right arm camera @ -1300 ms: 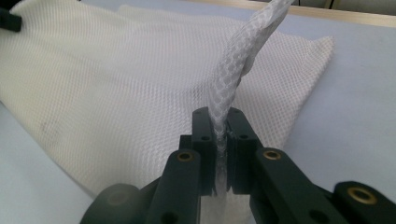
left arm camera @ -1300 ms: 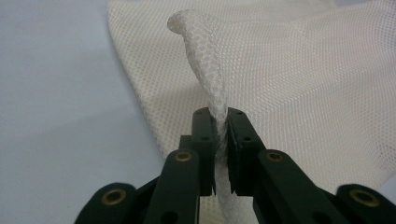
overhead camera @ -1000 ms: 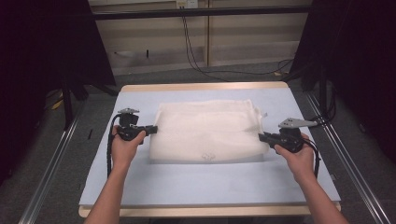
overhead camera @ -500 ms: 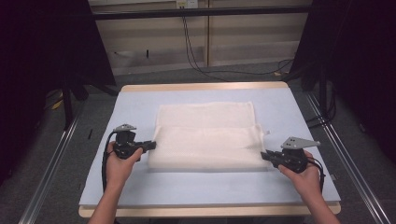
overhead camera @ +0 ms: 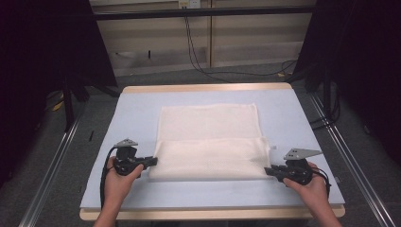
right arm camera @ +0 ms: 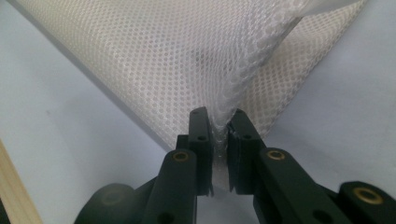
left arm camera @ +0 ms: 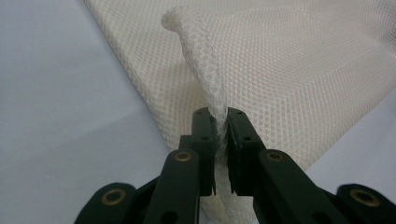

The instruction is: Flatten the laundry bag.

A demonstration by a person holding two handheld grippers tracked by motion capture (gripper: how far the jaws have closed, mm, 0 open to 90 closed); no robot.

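The mesh cloth [overhead camera: 210, 142] lies folded once at frame centre on the surface [overhead camera: 137, 109]. Left tool [overhead camera: 152, 161] and right tool [overhead camera: 267, 171] each clench a near corner. Laying down the fold and releasing remain, by judgement.

Cream honeycomb-mesh cloth [overhead camera: 210, 142], pale-blue table [overhead camera: 137, 113]

Each hand bore a black gripper: the left gripper [overhead camera: 152, 161] trailed a looping black cable, and both it and the right gripper [overhead camera: 268, 171] carried a grey three-cornered plate on top. Brass-coloured rivets studded the black jaw links. The forearms were unsleeved.
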